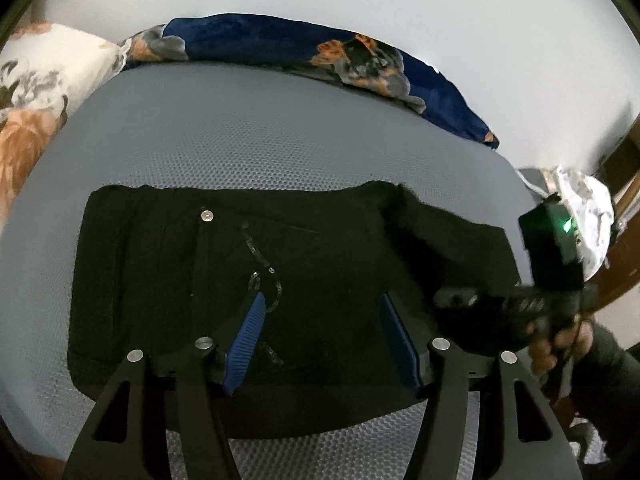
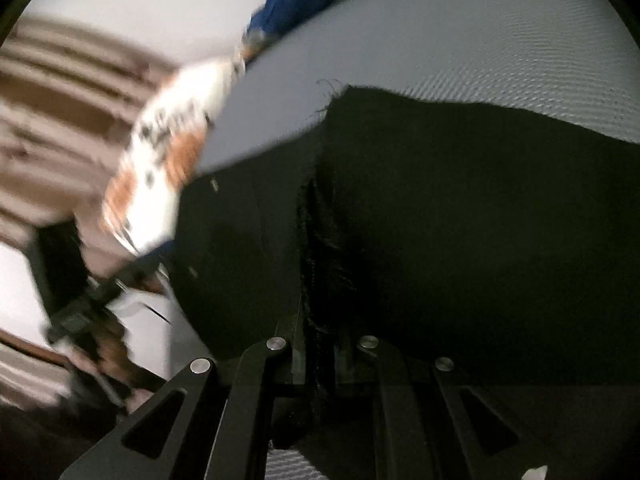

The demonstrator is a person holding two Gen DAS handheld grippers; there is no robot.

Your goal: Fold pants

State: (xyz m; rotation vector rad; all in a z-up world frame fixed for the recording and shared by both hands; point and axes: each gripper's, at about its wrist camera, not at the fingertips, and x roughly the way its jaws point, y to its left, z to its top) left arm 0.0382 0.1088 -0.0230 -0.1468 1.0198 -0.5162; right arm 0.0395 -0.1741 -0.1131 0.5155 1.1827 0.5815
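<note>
Left wrist view: the left claw [image 1: 320, 332] stands partly open over the black pants [image 1: 248, 280], its blue pads [image 1: 246, 344] clear of the cloth, holding nothing. The pants lie folded on a grey mattress [image 1: 260, 136], spreading ahead of the claw and to both sides. To its right, the right claw [image 2: 316, 364] is pinched nearly closed on a fold of pants, as the right wrist view shows.

Grey mesh mattress [image 1: 280, 136]; floral pillow [image 1: 36, 92]; navy floral blanket [image 1: 320, 56]
</note>
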